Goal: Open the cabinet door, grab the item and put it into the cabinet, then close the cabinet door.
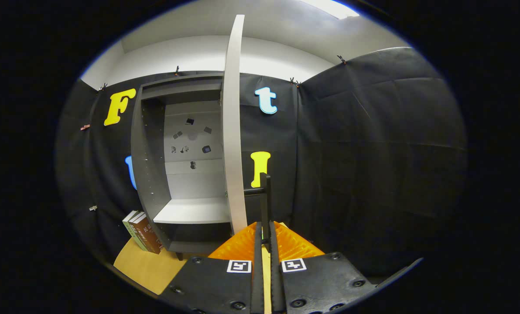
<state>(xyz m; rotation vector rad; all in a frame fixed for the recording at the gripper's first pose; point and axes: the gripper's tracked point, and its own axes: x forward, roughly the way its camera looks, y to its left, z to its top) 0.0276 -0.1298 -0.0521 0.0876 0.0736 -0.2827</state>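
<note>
Gripper view: the gripper has its two fingers drawn close together, side by side with only a thin slit between them, and they seem to pinch the dark handle that sticks out from the open cabinet door; the contact itself is hard to make out. The door stands edge-on just ahead of the fingers, swung wide and rising tall above them. To the left of the door the grey cabinet shows its open inside, with a pale shelf low down and some small dark marks on the back panel. Below and left of the cabinet, two books stand leaning together on the wooden tabletop, touching the cabinet's lower left corner. They lie well to the left of the fingers, outside the cabinet. The booth's dark cloth wall closes the scene behind and to the right.
</note>
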